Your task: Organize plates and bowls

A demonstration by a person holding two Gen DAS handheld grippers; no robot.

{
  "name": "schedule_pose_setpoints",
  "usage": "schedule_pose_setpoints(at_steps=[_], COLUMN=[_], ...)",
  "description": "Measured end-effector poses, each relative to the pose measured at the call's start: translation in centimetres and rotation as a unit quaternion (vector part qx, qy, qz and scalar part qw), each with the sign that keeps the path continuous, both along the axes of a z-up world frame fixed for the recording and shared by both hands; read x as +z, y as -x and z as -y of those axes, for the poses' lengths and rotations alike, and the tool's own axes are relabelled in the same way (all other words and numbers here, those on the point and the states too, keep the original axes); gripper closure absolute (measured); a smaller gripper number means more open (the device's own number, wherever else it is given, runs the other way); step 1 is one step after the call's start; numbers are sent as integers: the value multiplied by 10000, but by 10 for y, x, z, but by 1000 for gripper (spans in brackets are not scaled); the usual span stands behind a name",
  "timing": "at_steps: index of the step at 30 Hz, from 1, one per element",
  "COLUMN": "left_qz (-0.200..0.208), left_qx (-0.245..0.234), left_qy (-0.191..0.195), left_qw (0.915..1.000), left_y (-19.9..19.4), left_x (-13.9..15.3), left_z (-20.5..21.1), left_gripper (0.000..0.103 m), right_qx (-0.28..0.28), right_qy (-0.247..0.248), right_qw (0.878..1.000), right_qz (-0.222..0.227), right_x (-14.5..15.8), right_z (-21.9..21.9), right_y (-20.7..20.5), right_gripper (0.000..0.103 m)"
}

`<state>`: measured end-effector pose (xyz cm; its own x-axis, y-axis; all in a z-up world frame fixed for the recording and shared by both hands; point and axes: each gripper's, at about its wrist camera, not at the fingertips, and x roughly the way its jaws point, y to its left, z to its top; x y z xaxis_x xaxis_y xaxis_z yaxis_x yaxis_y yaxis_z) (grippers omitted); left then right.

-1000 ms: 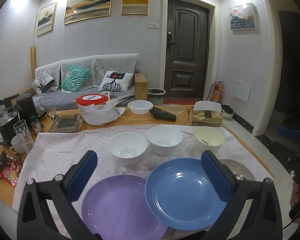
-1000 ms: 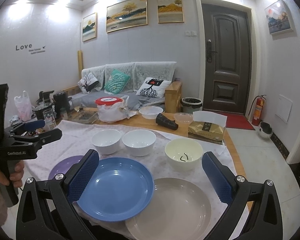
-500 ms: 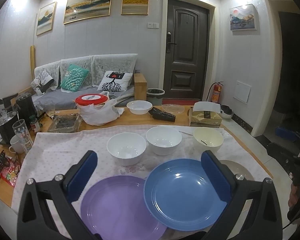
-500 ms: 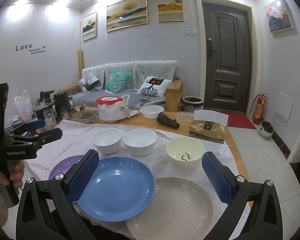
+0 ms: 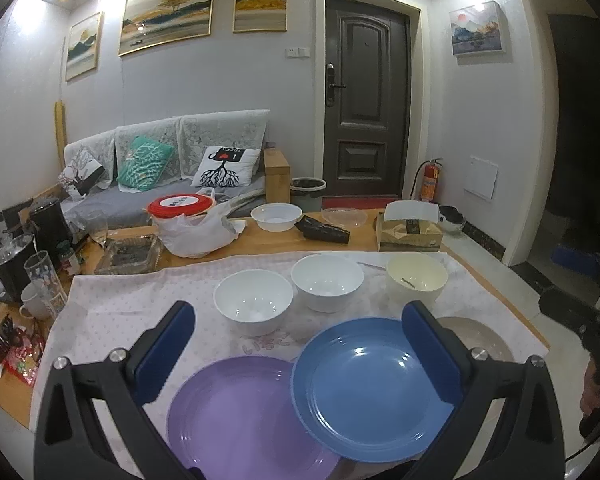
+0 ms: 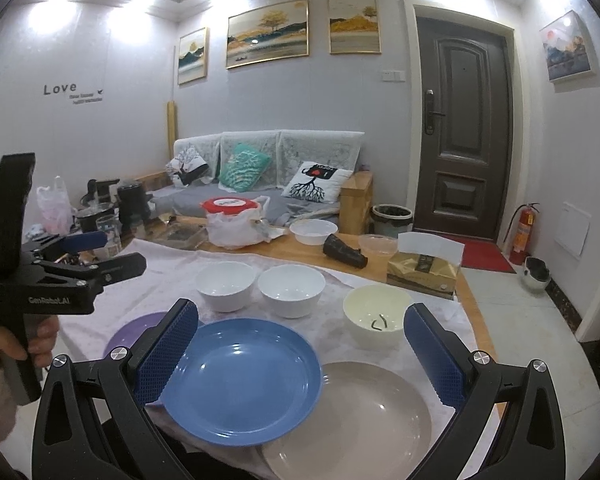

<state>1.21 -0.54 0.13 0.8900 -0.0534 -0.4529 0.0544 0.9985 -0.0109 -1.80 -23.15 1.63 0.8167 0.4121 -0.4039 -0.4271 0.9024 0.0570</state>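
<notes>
A blue plate [image 5: 372, 388] lies at the table's near edge, overlapping a purple plate [image 5: 240, 412] on its left and a beige plate [image 6: 356, 424] on its right. Behind them stand two white bowls [image 5: 253, 303] [image 5: 327, 282] and a cream bowl [image 5: 416, 278] with a small dark bit inside. My left gripper [image 5: 300, 356] is open and empty, held above the purple and blue plates. My right gripper [image 6: 300, 360] is open and empty, above the blue and beige plates. The left gripper also shows in the right wrist view [image 6: 100, 256].
A dotted cloth [image 5: 140, 300] covers the table. Behind it are a tissue box [image 5: 410, 232], a white plastic bowl [image 5: 276, 217], a red-lidded container in a bag [image 5: 188, 220], a glass tray [image 5: 128, 256]. Kettles, glasses and a mug [image 5: 36, 280] crowd the left edge.
Both grippers have drifted only slightly; the views shift a little. Nothing on the table has moved.
</notes>
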Motion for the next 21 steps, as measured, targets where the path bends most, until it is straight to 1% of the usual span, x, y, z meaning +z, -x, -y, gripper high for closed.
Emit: schedule_pose_setpoints(at_steps=[1, 3, 4, 5, 6, 7, 8, 10, 12, 14, 16, 18, 19, 21], left_qz=[-50, -156, -255, -356, -460, -560, -684, -917, -1135, -1338, -1585, -1762, -1829, -1954], left_qx=[-17, -75, -101, -120, -136, -140, -130, -98, -77, -122, -168, -173, -163, -209], left_qy=[10, 118, 222, 325, 424, 498, 565, 664, 777, 939, 1150, 1249, 1260, 1318], left_qw=[10000, 9998, 9994, 9988, 9980, 9971, 9960, 9935, 9905, 9865, 9805, 9762, 9749, 9716], left_y=[-3, -8, -12, -16, -20, -25, -30, -38, -46, -52, -59, -65, -66, -68], left_x=[-2, -7, -10, -15, -20, -25, -32, -45, -58, -72, -87, -99, -105, -115], left_z=[-1, -5, -8, -11, -14, -17, -20, -25, -30, -34, -38, -39, -41, -41], left_gripper=[1, 1, 1, 1, 1, 2, 5, 12, 19, 25, 32, 42, 45, 57], right_qx=[33, 71, 43, 39, 40, 52, 47, 25, -3, -34, -26, -23, 0, 33], right_qy=[-20, -38, -19, -20, -45, -82, -104, -139, -155, -164, -213, -230, -252, -273], right_qw=[10000, 9999, 9997, 9992, 9985, 9975, 9964, 9933, 9891, 9853, 9811, 9770, 9752, 9727], right_qz=[-25, -127, -241, -399, -548, -695, -844, -1147, -1465, -1702, -1923, -2118, -2201, -2302], right_x=[-1, -6, -10, -16, -22, -30, -36, -51, -68, -84, -99, -109, -114, -120], right_z=[0, 0, -1, -2, -1, 0, 0, 0, 0, 2, 4, 3, 2, 0], right_y=[-1, -4, -7, -11, -15, -19, -23, -30, -38, -44, -48, -53, -55, -58], right_gripper=[2, 11, 21, 29, 31, 35, 40, 46, 50, 55, 60, 65, 69, 73])
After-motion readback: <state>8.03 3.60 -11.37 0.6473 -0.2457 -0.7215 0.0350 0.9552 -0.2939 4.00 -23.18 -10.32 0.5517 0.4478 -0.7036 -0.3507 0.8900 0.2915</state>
